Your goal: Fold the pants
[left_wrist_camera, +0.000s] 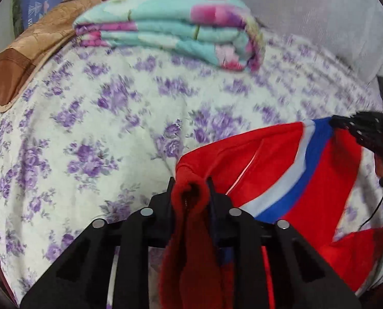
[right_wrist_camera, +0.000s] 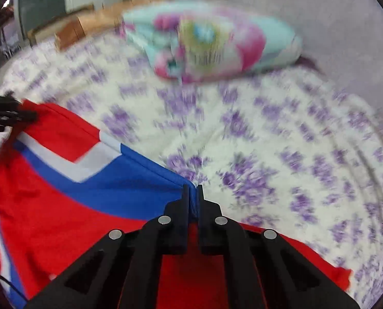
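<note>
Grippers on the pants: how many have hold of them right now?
2. The left gripper is shut on a bunched red edge of the pants; the right gripper is shut on their blue band. No other grip shows.

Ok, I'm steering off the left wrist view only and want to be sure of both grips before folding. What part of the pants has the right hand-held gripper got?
Observer: The right hand-held gripper is shut on a blue edge of the pants.
Operator: Is that fabric bunched, like the thick red wad in mine?
Observer: No, only a thin fold stands between its fingers.
Operator: What's ahead of it?
Observer: The floral bedsheet, with a folded quilt further back.
</note>
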The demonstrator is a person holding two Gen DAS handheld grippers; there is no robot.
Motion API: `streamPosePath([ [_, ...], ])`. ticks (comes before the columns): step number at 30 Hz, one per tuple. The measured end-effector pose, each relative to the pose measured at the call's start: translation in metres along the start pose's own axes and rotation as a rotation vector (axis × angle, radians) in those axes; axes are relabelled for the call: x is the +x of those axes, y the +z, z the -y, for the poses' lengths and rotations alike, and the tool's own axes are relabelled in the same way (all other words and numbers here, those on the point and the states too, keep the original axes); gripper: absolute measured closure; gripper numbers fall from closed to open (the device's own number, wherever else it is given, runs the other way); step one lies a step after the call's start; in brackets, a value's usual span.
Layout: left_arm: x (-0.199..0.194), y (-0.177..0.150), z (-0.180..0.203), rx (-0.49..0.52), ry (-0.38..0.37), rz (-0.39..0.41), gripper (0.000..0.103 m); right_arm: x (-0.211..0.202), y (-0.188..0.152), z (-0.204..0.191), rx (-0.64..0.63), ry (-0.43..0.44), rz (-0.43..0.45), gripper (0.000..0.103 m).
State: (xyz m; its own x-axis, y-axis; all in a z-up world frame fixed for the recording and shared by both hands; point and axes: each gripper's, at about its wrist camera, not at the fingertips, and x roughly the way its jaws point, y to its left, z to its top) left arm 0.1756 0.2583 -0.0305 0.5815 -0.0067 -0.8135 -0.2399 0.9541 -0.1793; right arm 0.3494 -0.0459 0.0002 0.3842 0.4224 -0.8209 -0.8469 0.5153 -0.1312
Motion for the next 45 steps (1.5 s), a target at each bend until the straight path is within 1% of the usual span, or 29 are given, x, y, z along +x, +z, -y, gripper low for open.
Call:
streamPosePath([
  [3,-0.035,-0.007,0.007,0.015,-0.014,0.067,0.088,-0.067,-0.012,-0.018,-0.008,-0.021,0.097,0.098],
  [5,-0.065,-0.014,0.017,0.04,-0.033,0.114,0.088,-0.11,-0.028,-0.036,-0.029,-0.039,0.149,0.098],
  [6,-0.077,-0.019,0.02,0.054,-0.043,0.13,0.088,-0.121,-0.029,-0.045,-0.043,-0.045,0.162,0.098],
  [7,-0.089,-0.022,0.024,0.069,-0.054,0.143,0.088,-0.148,-0.047,-0.061,-0.07,-0.055,0.188,0.098],
  [8,-0.1,-0.029,0.026,0.081,-0.066,0.151,0.088,-0.164,-0.059,-0.068,-0.076,-0.059,0.201,0.098],
  [10,-0.12,-0.048,0.031,0.101,-0.09,0.152,0.088,-0.189,-0.088,-0.09,-0.074,-0.036,0.215,0.098],
  [12,-0.131,-0.075,0.033,0.113,-0.105,0.133,0.088,-0.205,-0.127,-0.118,-0.072,0.001,0.198,0.098],
  [14,-0.135,-0.101,0.034,0.113,-0.116,0.106,0.087,-0.203,-0.17,-0.145,-0.053,0.046,0.153,0.098],
  [16,-0.133,-0.134,0.033,0.105,-0.131,0.053,0.085,-0.185,-0.204,-0.166,-0.012,0.084,0.1,0.098],
  [17,-0.13,-0.146,0.032,0.105,-0.12,0.03,0.08,-0.171,-0.223,-0.179,0.007,0.096,0.07,0.098],
  [18,-0.126,-0.152,0.03,0.105,-0.109,0.015,0.077,-0.162,-0.235,-0.187,0.019,0.098,0.054,0.098],
  [19,-0.121,-0.161,0.028,0.1,-0.098,-0.002,0.071,-0.153,-0.245,-0.194,0.037,0.097,0.046,0.098],
  [20,-0.117,-0.169,0.022,0.076,-0.093,-0.017,0.07,-0.146,-0.255,-0.198,0.069,0.095,0.054,0.098],
  [22,-0.114,-0.177,0.013,0.029,-0.111,-0.033,0.069,-0.144,-0.262,-0.198,0.118,0.092,0.088,0.098],
  [24,-0.12,-0.18,0.009,0.006,-0.124,-0.017,0.061,-0.147,-0.263,-0.195,0.16,0.108,0.123,0.098],
  [25,-0.127,-0.18,0.008,-0.004,-0.128,-0.003,0.054,-0.148,-0.263,-0.194,0.166,0.109,0.128,0.098],
  [27,-0.146,-0.174,0.004,-0.02,-0.126,0.052,0.054,-0.149,-0.265,-0.197,0.153,0.093,0.128,0.097],
  [28,-0.153,-0.171,0.003,-0.022,-0.12,0.072,0.051,-0.148,-0.265,-0.198,0.141,0.082,0.126,0.097],
  [29,-0.158,-0.168,0.002,-0.025,-0.106,0.088,0.046,-0.147,-0.265,-0.199,0.133,0.075,0.126,0.097],
  [30,-0.157,-0.164,0.0,-0.035,-0.078,0.081,0.043,-0.146,-0.267,-0.199,0.136,0.076,0.127,0.097],
  [31,-0.151,-0.162,-0.001,-0.044,-0.066,0.053,0.042,-0.145,-0.268,-0.198,0.141,0.079,0.128,0.097],
  [33,-0.129,-0.164,-0.002,-0.058,-0.043,-0.021,0.042,-0.144,-0.27,-0.196,0.153,0.088,0.132,0.097],
  [34,-0.12,-0.167,-0.003,-0.075,-0.047,-0.057,0.042,-0.144,-0.271,-0.194,0.162,0.092,0.134,0.097],
  [35,-0.116,-0.169,-0.005,-0.098,-0.072,-0.072,0.043,-0.144,-0.272,-0.194,0.168,0.094,0.135,0.097],
  [37,-0.122,-0.172,-0.006,-0.135,-0.107,-0.07,0.043,-0.143,-0.274,-0.191,0.183,0.101,0.133,0.097],
  [40,-0.138,-0.174,-0.006,-0.211,-0.252,-0.066,0.043,-0.142,-0.275,-0.189,0.19,0.108,0.133,0.097],
  [42,-0.14,-0.174,0.0,-0.241,-0.309,-0.072,0.042,-0.14,-0.275,-0.19,0.187,0.105,0.134,0.097],
  [44,-0.13,-0.175,0.007,-0.262,-0.34,-0.104,0.043,-0.139,-0.275,-0.189,0.19,0.107,0.136,0.097],
  [45,-0.121,-0.176,0.008,-0.281,-0.339,-0.125,0.043,-0.139,-0.275,-0.188,0.194,0.11,0.138,0.097],
])
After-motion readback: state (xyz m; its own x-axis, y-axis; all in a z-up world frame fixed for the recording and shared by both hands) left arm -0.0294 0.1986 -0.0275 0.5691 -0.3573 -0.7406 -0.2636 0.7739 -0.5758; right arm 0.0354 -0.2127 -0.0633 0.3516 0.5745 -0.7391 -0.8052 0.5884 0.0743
